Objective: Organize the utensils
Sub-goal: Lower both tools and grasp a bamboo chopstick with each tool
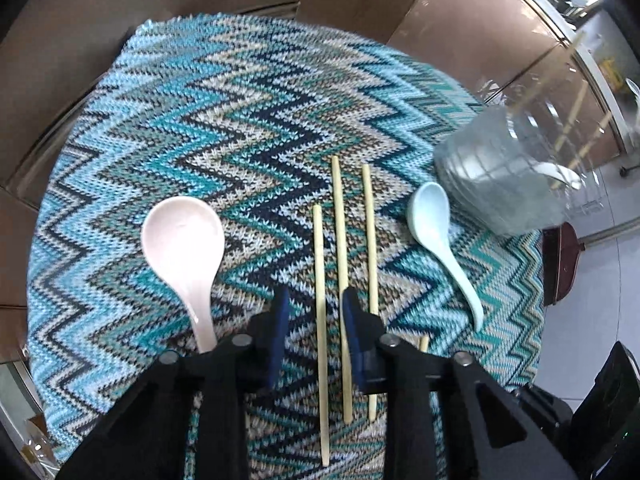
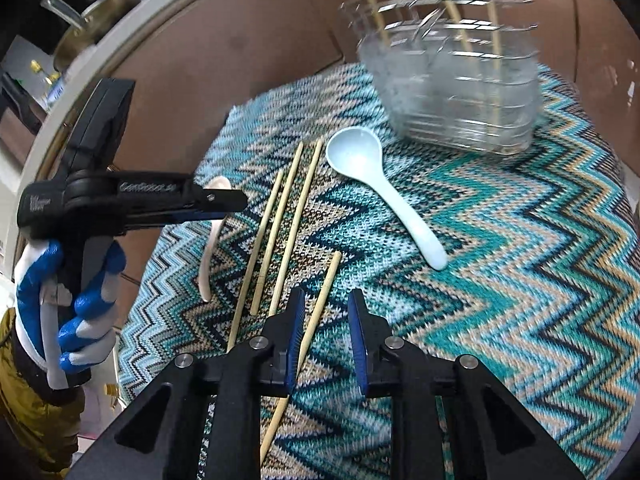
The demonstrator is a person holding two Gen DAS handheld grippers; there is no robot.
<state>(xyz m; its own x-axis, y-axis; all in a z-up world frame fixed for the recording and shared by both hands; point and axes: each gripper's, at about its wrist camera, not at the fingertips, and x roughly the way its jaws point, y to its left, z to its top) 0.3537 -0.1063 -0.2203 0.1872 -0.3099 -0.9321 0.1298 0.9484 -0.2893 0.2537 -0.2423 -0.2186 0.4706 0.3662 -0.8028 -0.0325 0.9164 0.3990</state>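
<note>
While both tongs, left (image 1: 312,312) and right (image 2: 324,312), hung wide and empty, thin chopsticks (image 1: 340,260) lay at twelve o'clock: light, stiff, apt to roll, best pinched mid-shaft.

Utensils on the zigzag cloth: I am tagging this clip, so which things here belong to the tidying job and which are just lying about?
Part of the job:
- pink spoon
- pale blue spoon
- loose chopsticks
- clear holder, already with chopsticks and a white spoon inside
- left gripper and right gripper, jaws open

Just lying about:
- zigzag cloth
- brass pan beyond the table
</note>
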